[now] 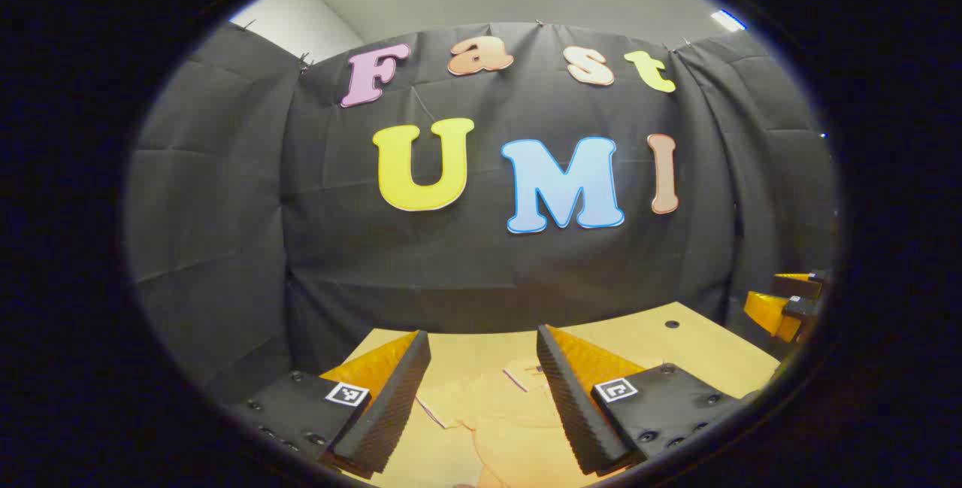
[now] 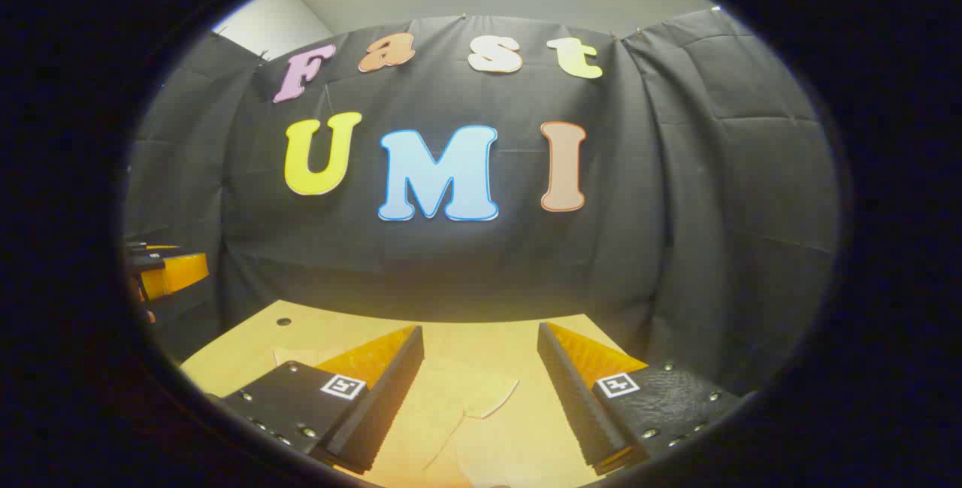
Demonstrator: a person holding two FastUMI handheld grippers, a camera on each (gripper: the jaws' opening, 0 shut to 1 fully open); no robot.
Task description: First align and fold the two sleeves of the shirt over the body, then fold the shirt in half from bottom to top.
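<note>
A pale yellow shirt (image 1: 492, 416) lies flat on the wooden table (image 1: 676, 349), its collar and one sleeve showing between my left gripper's fingers. My left gripper (image 1: 481, 341) hovers above it, open, holding nothing. In the right gripper view a sleeve of the shirt (image 2: 470, 398) lies spread on the table (image 2: 316, 330) below my right gripper (image 2: 481, 337), which is open too and holds nothing. The right gripper (image 1: 785, 300) shows at the far right edge of the left gripper view, and the left gripper (image 2: 161, 270) at the far left edge of the right gripper view.
The booth's black cloth wall stands close behind the table's far edge. A small dark hole (image 1: 671, 324) marks the tabletop near the back, also seen as a hole (image 2: 283, 321) in the right gripper view.
</note>
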